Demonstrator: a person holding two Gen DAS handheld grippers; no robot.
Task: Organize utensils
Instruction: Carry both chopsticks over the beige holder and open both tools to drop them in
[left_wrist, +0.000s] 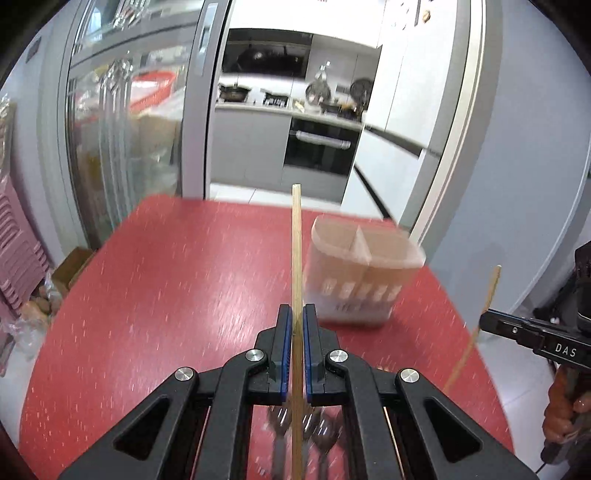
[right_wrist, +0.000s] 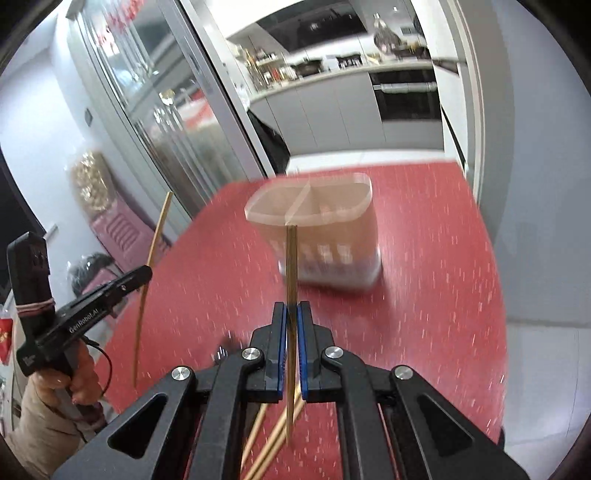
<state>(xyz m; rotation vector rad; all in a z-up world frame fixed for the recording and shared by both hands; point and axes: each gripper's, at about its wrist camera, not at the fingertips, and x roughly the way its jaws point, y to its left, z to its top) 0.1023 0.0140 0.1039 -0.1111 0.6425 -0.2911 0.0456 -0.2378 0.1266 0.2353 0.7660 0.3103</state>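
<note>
My left gripper (left_wrist: 296, 314) is shut on a bamboo chopstick (left_wrist: 296, 251) that stands upright above the red table (left_wrist: 166, 295). My right gripper (right_wrist: 291, 308) is likewise shut on a second chopstick (right_wrist: 291, 258), also upright. A translucent two-compartment holder (left_wrist: 364, 273) stands ahead, right of the left chopstick; the right wrist view shows this holder (right_wrist: 321, 236) straight in front. Each view catches the other gripper with its stick: the right gripper (left_wrist: 484, 321) at the right edge, the left gripper (right_wrist: 147, 275) at the left. Metal spoons and forks (left_wrist: 321, 432) lie under the left gripper. Loose chopsticks (right_wrist: 258, 432) lie under the right.
A glass sliding door (left_wrist: 122, 147) stands behind the table, with a kitchen (left_wrist: 314, 140) beyond the opening. Pink stacked stools (left_wrist: 18, 251) and a cardboard box (left_wrist: 72, 269) sit on the floor at the left. A hand (right_wrist: 74, 376) holds the left gripper's handle.
</note>
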